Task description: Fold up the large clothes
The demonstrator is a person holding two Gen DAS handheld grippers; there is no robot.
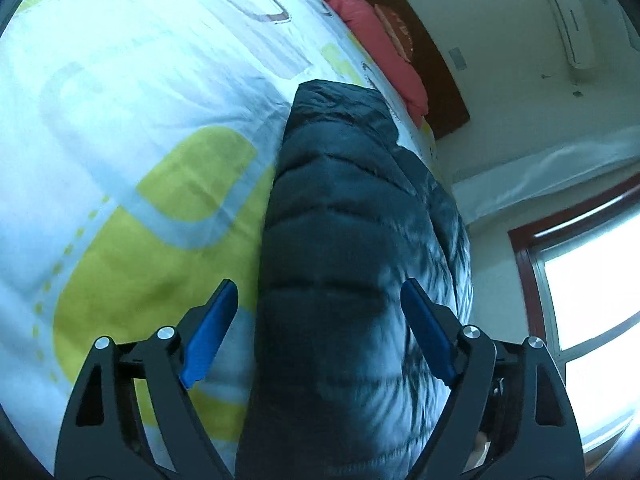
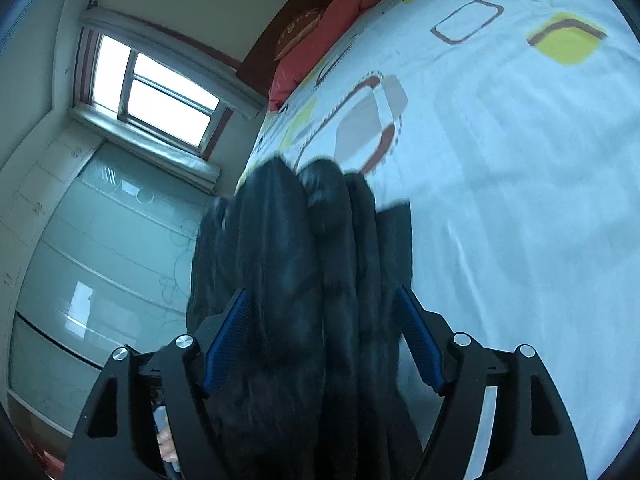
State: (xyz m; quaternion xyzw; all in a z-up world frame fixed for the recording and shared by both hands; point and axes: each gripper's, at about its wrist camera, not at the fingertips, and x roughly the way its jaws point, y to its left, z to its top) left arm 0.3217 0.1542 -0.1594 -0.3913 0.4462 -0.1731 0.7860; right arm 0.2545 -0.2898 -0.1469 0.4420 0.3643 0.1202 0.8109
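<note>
A dark quilted puffer jacket [image 1: 352,240] lies in a long bundle on the patterned bed sheet [image 1: 120,120]. My left gripper [image 1: 320,304] is wide open, its blue pads on either side of the jacket's near end and not touching it. In the right wrist view the same jacket [image 2: 304,280] shows as bunched dark folds running between the blue pads of my right gripper [image 2: 324,312]. The right jaws stand wide apart, close to the folds on both sides. Whether the pads press the fabric is not clear.
The bed sheet [image 2: 500,160] is white with yellow and brown shapes. A red pillow [image 1: 380,36] lies against the dark headboard [image 1: 432,60]. A window [image 2: 156,92] and a glass-fronted wardrobe [image 2: 100,260] stand beside the bed. An air conditioner [image 1: 568,20] hangs on the wall.
</note>
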